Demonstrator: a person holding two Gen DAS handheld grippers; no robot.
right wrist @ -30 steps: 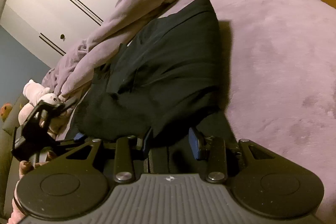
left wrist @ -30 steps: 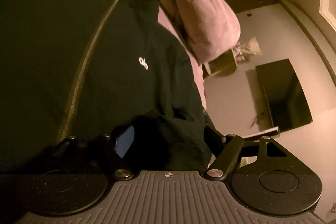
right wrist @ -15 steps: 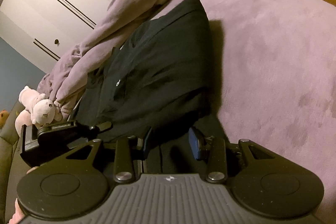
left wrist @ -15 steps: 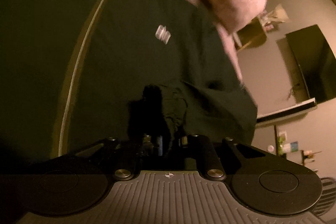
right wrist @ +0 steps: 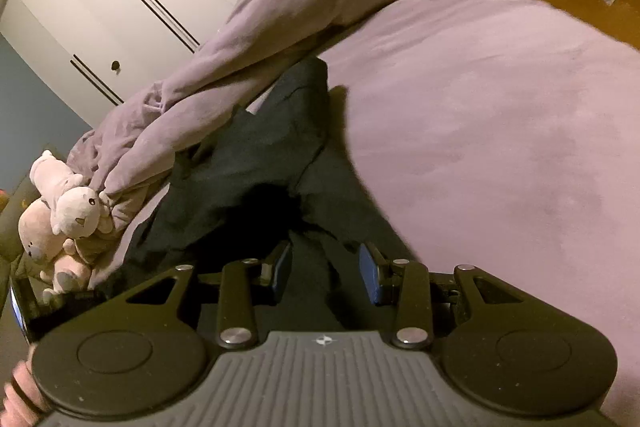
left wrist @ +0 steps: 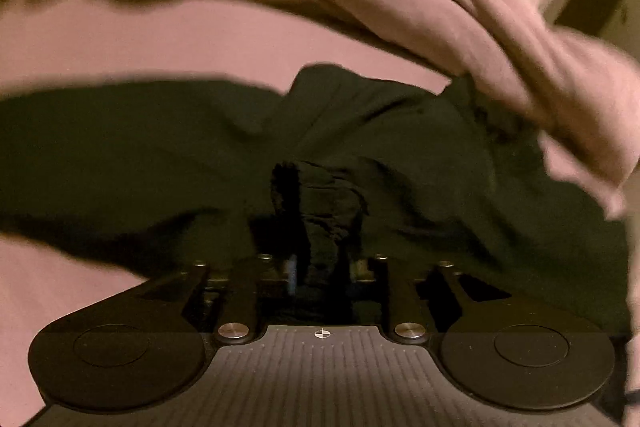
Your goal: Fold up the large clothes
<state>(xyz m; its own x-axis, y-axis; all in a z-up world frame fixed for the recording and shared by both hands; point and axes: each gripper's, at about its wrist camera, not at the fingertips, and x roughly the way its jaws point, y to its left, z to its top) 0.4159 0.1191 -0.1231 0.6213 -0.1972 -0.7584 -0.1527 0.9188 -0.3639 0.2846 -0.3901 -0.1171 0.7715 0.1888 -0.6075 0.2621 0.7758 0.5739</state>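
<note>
The soft, limp black zip-up garment [right wrist: 280,155] lies crumpled on the mauve plush bed [right wrist: 480,115], a bunched fold between the opening left tongs [left wrist: 320,267], cloth clenched in the right tongs [right wrist: 324,271]; take hems at 6 o'clock.

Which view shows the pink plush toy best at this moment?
The right wrist view: the pink plush toy lies sharp at the left beside the bunched lilac duvet. The left wrist view shows at most a motion-blurred pinkish smear in its top left corner; I cannot tell if that is the toy.
</note>
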